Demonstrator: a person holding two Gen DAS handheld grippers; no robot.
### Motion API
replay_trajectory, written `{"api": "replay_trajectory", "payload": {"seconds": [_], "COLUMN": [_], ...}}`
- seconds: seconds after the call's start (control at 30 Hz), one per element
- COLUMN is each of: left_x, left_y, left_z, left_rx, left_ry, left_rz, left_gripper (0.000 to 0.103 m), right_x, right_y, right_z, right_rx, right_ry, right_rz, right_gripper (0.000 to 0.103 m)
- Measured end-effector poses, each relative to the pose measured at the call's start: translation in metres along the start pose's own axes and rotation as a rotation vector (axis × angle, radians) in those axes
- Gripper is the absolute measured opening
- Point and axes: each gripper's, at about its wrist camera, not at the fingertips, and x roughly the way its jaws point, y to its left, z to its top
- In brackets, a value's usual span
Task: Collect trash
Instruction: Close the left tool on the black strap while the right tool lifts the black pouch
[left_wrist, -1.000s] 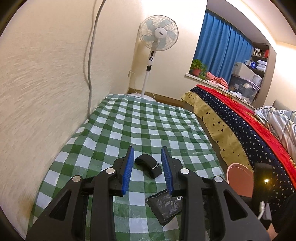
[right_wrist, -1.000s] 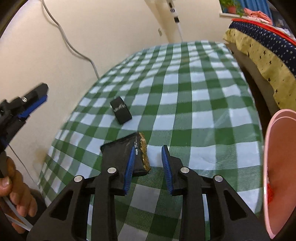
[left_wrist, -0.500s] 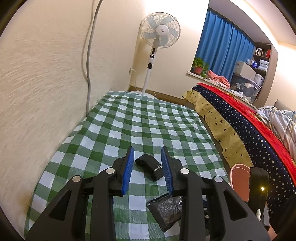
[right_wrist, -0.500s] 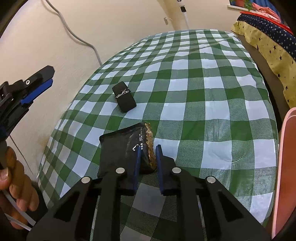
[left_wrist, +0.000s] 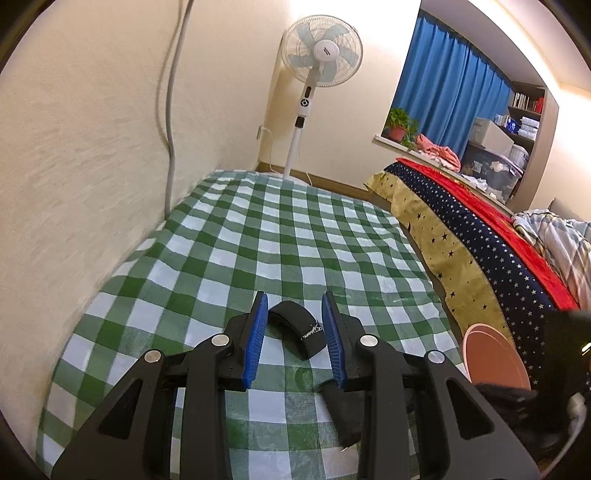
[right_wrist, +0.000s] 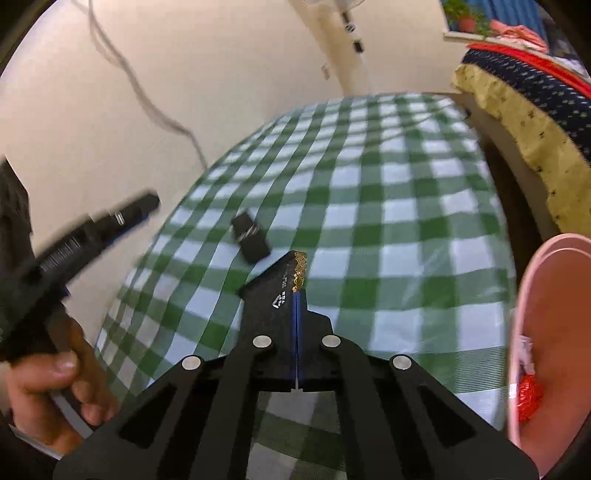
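My right gripper (right_wrist: 297, 295) is shut on a black wrapper with a gold edge (right_wrist: 282, 286) and holds it tilted up above the green checked tablecloth (right_wrist: 388, 206). The same wrapper shows in the left wrist view (left_wrist: 341, 413), half hidden behind my right finger there. A small black curved piece of trash (left_wrist: 295, 326) lies on the cloth; it also shows in the right wrist view (right_wrist: 250, 236). My left gripper (left_wrist: 293, 308) is open, its blue pads on either side of that piece, not closed on it.
A pink bin (right_wrist: 550, 332) with red and white trash inside stands at the table's right edge, also seen in the left wrist view (left_wrist: 493, 354). A wall with a grey cable (left_wrist: 170, 110) runs along the left. A fan (left_wrist: 321, 62) and a bed (left_wrist: 480, 236) lie beyond.
My right gripper closed on the black wrapper and lifted it off the cloth. My left gripper stayed open around the small black piece, moving slightly forward.
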Motion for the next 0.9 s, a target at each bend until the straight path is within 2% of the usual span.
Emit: {"api": "replay_trajectory", "payload": {"seconds": [0.3, 0.4, 0.53, 0.9], "left_x": [0.04, 0.052, 0.068, 0.089], "left_y": [-0.014, -0.017, -0.019, -0.026], "left_z": [-0.01, -0.014, -0.019, -0.023], "left_rx": [0.021, 0.027, 0.031, 0.042], "left_ry": [0.058, 0.081, 0.118, 0.169], "left_rz": [0.03, 0.045, 0.07, 0.126], "left_gripper": [0.03, 0.031, 0.04, 0.04], "right_x": [-0.029, -0.033, -0.031, -0.033], "right_y": [-0.022, -0.027, -0.029, -0.028], "right_z": [0.012, 0.012, 0.012, 0.009], "right_rx": [0.055, 0.061, 0.061, 0.053], "right_ry": [-0.097, -0.107, -0.107, -0.112], "right_rz": [-0.083, -0.095, -0.101, -0.127], "right_gripper": [0.0, 0.0, 0.0, 0.0]}}
